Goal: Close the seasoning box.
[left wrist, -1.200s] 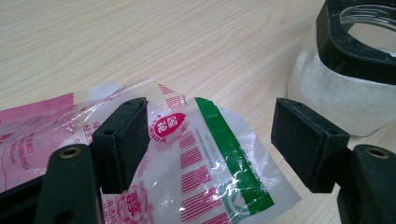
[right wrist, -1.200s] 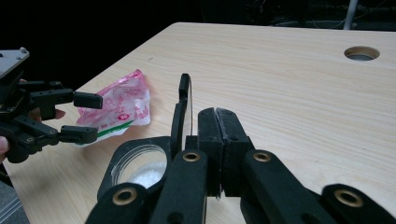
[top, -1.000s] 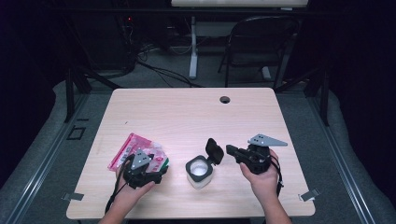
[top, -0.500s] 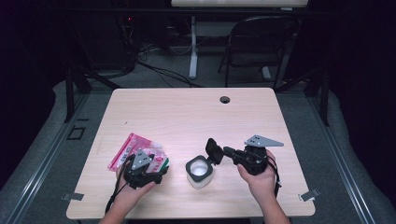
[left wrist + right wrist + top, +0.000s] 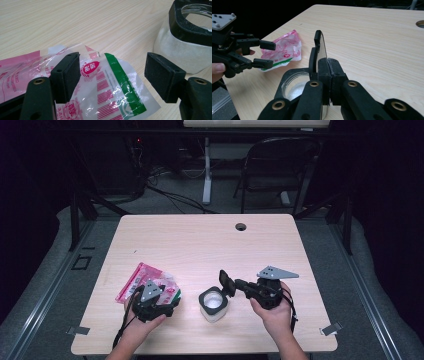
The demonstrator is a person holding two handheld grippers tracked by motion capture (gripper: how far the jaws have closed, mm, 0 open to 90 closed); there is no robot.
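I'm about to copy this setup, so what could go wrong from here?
1. The right gripper pinches the container's flip lid at one edge; pulling further might tip the container.
2. The left gripper is open over the plastic packet, near its corner; a shallow bite may slip off the slick film.
3. The container is open and close to both grippers; a bump might spill it.

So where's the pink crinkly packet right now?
In the high view the pink packet lies on the table's near left side, under the open left claw, left of the open white container.
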